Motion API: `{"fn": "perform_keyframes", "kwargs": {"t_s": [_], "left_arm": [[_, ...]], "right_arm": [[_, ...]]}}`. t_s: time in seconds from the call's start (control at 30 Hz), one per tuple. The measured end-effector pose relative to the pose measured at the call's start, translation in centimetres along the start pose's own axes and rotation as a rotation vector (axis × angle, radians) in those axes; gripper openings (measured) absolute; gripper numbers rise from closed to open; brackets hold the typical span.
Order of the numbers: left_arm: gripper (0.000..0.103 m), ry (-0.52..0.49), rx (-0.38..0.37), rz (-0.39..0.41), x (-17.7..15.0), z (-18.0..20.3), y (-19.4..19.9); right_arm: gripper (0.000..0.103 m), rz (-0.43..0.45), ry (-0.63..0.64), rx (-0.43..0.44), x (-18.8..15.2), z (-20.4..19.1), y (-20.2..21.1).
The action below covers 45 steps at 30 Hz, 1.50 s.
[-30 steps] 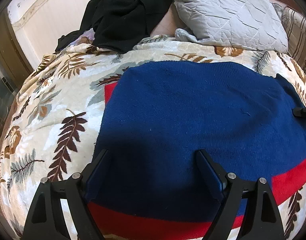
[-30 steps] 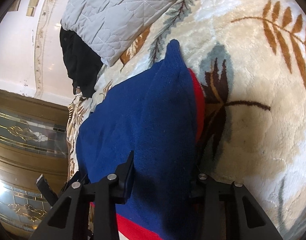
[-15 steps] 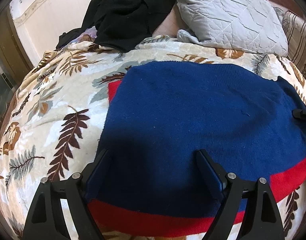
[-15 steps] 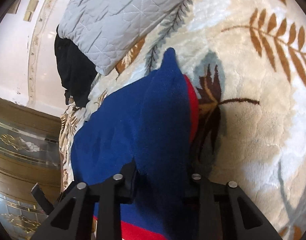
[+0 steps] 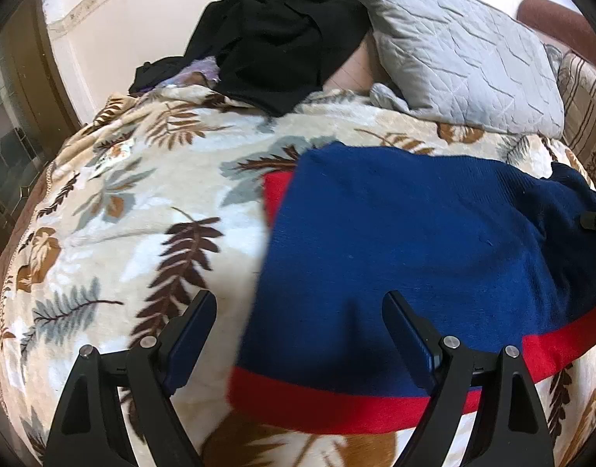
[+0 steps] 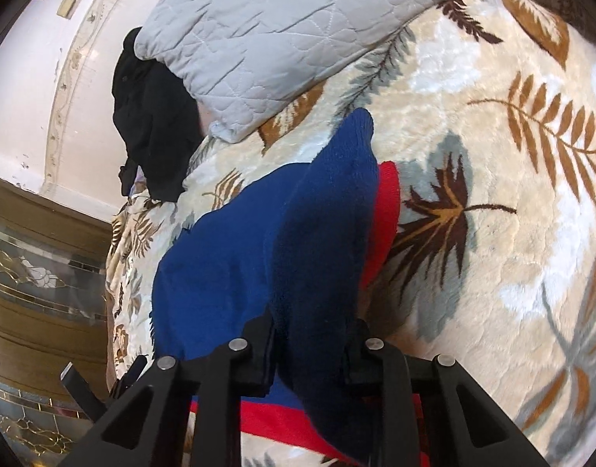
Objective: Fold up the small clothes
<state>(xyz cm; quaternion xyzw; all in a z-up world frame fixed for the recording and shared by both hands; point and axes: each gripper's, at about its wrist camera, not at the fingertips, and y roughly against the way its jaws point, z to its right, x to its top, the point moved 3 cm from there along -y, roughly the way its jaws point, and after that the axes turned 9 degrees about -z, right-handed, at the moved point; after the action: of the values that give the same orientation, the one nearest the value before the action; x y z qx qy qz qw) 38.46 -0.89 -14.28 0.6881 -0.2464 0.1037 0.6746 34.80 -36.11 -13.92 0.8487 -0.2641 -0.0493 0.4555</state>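
Observation:
A blue knitted garment with red trim (image 5: 407, 241) lies on a leaf-patterned blanket (image 5: 142, 214). My left gripper (image 5: 298, 334) is open and empty above the garment's near left corner; its left finger is over the blanket, its right finger over the blue cloth. In the right wrist view my right gripper (image 6: 309, 346) is shut on a raised fold of the blue garment (image 6: 321, 225), with red trim (image 6: 383, 218) showing beside the fold. The right gripper's tip shows at the far right of the left wrist view (image 5: 595, 220).
A grey quilted pillow (image 5: 461, 54) and a heap of black clothes (image 5: 282, 31) lie at the far end of the bed. A white wall (image 5: 115, 35) and wooden glazed door (image 6: 33, 272) stand on the left. Striped cushion (image 5: 586, 109) at far right.
My left gripper has shifted left, so its left finger has come off the garment onto the blanket. My right gripper has closed tighter on the blue fold.

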Motion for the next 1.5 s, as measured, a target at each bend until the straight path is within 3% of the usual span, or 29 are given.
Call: {"fn": "perform_keyframes", "kwargs": {"t_s": [0.43,0.57,0.63,0.77,0.83,0.97,1.1,1.2,1.23,1.33,1.5], "left_arm": [[0.088,0.142,0.075,0.01,-0.5,-9.4,1.6],[0.088,0.159,0.111,0.001,-1.0,-11.4,1.6],[0.088,0.175,0.11,0.003,-1.2,-12.5,1.8],[0.088,0.192,0.106,0.005,-1.6,-13.8,2.1],[0.088,0.196,0.034,0.003,-1.6,-13.8,2.3],[0.088,0.196,-0.175,0.002,-1.5,-12.1,2.7],[0.088,0.144,-0.326,-0.008,-1.1,-8.2,2.6],[0.088,0.091,-0.398,-0.037,-1.0,-4.4,2.4],[0.088,0.083,-0.418,-0.053,-1.2,-3.5,2.2],[0.088,0.071,-0.496,-0.122,-2.0,-0.4,1.6],[0.088,0.08,-0.614,-0.148,-3.5,3.0,2.3]], "right_arm": [[0.024,-0.029,0.082,-0.065,-1.0,-10.5,0.1],[0.017,-0.06,0.104,-0.05,-1.2,-14.7,-1.8],[0.006,-0.079,0.104,-0.019,-1.3,-16.6,-3.2],[0.007,-0.12,0.118,-0.014,-1.6,-20.2,-6.6],[0.007,-0.151,0.127,0.046,-1.9,-21.9,-8.2],[0.01,-0.091,0.17,0.028,-1.4,-22.1,-7.0],[0.01,-0.09,0.168,-0.005,-0.9,-18.4,-5.5],[0.011,-0.083,0.167,-0.04,-1.0,-14.5,-4.1],[0.019,-0.078,0.158,-0.04,-1.0,-13.1,-3.9],[0.07,-0.077,0.09,-0.017,-0.9,-9.2,-3.6],[0.07,-0.056,0.013,0.046,0.8,-5.7,-4.0]]}}
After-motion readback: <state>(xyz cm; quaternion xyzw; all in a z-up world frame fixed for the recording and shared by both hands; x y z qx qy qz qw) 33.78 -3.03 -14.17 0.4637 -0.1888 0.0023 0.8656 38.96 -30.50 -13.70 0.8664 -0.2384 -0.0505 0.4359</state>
